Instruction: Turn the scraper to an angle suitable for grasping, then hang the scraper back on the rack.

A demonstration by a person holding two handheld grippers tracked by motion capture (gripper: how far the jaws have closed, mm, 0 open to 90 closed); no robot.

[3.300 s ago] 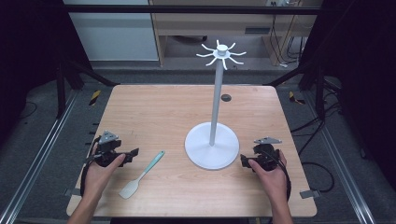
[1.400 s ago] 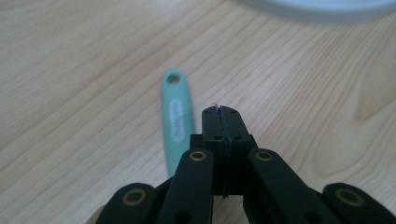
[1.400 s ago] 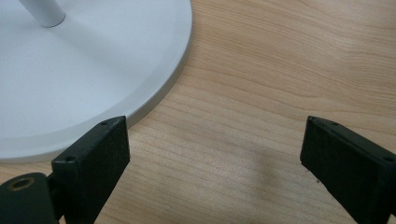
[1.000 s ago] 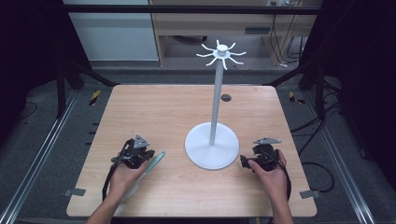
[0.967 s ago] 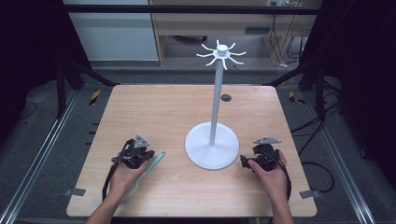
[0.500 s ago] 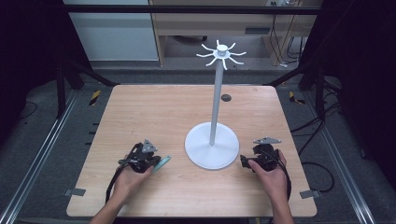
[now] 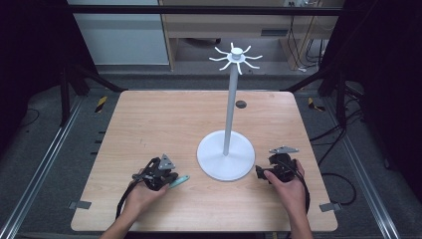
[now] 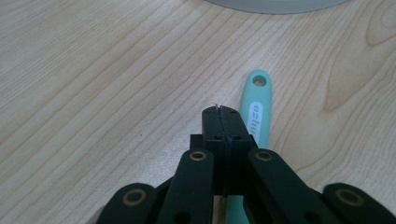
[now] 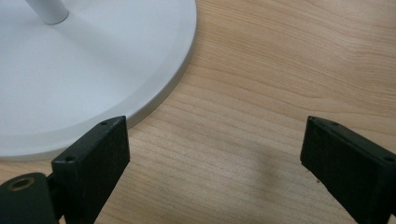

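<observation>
The bench (image 7: 164, 119) is seen in pale wood with a fine lengthwise grain and darker streaks. The stand (image 7: 226, 157) is coloured white throughout, base, pole and hooked top. The utensil handle (image 8: 256, 109) is shown in mint green with white lettering. Both grippers' fingers (image 9: 93, 154) are finished in matte black, with brass-coloured rivets.

A fixed camera looks down over the table (image 7: 164, 119). Two tool-mounted cameras sit close above the wood, both catching the white stand base (image 9: 70, 84).
</observation>
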